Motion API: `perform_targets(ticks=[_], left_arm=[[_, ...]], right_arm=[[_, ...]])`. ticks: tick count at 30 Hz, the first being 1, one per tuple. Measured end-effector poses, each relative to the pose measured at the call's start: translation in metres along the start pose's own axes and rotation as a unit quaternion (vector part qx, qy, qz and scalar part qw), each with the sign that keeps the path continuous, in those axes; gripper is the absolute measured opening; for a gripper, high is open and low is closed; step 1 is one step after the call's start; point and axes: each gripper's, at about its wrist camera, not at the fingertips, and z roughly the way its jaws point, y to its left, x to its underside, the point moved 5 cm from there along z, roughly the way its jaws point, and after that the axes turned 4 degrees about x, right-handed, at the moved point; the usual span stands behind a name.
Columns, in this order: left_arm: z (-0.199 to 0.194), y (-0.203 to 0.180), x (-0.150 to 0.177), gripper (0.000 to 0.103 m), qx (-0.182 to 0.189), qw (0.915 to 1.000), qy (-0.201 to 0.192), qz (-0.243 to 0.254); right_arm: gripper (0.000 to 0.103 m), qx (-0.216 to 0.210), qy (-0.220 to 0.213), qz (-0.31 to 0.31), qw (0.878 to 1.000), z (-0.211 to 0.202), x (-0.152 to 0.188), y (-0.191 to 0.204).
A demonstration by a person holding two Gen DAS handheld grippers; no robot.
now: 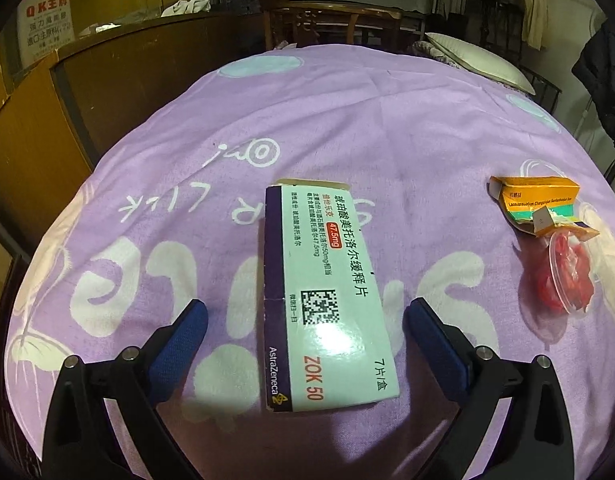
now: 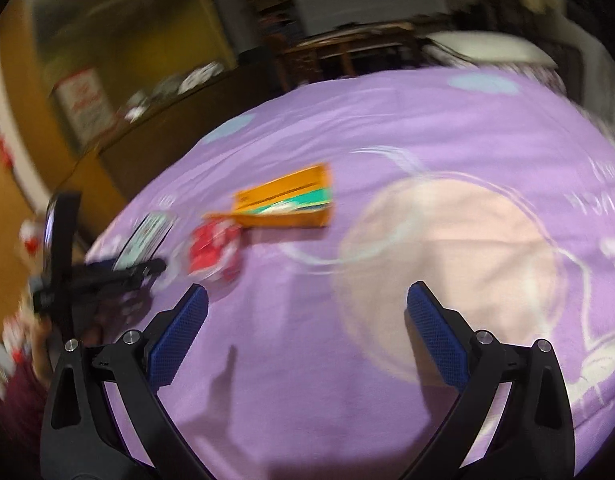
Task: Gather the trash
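Glossy flat carton (image 1: 327, 292), fuzzy purple blanket (image 1: 387, 120)

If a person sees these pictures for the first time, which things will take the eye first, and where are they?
First the pale medicine box, lying flat on the purple bedsheet between the open fingers of the left gripper. To its right lie a torn orange box and a clear bag of red bits. The right gripper is open over bare sheet, its view blurred.

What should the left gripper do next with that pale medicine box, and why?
Probably ease forward and close. The left gripper is open, its fingers on either side of the medicine box, which lies flat on the purple bedspread, not yet touched.
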Motion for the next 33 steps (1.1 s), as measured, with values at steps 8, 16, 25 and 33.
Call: perform_targets(ticks=[8,16,25,33], left_arm=[[-0.001,0.001,0.001,0.099,0.001,1.0000,-0.001,-0.002],[-0.002,0.002,0.001,0.099,0.002,1.0000,-0.001,-0.005],[-0.004,0.004,0.002,0.098,0.009,0.9999,-0.005,-0.011],[-0.007,0.006,0.004,0.098,-0.002,0.9999,-0.008,-0.014]], right_arm=[[0.095,-0.012,0.026,-0.062,0.998,0.038,-0.015,0.057],[0.052,0.001,0.057,-0.044,0.997,0.056,-0.018,0.052],[0.054,0.044,0.054,-0.032,0.997,0.023,0.003,0.005],[0.072,0.067,0.041,-0.034,0.996,0.022,0.000,0.005]])
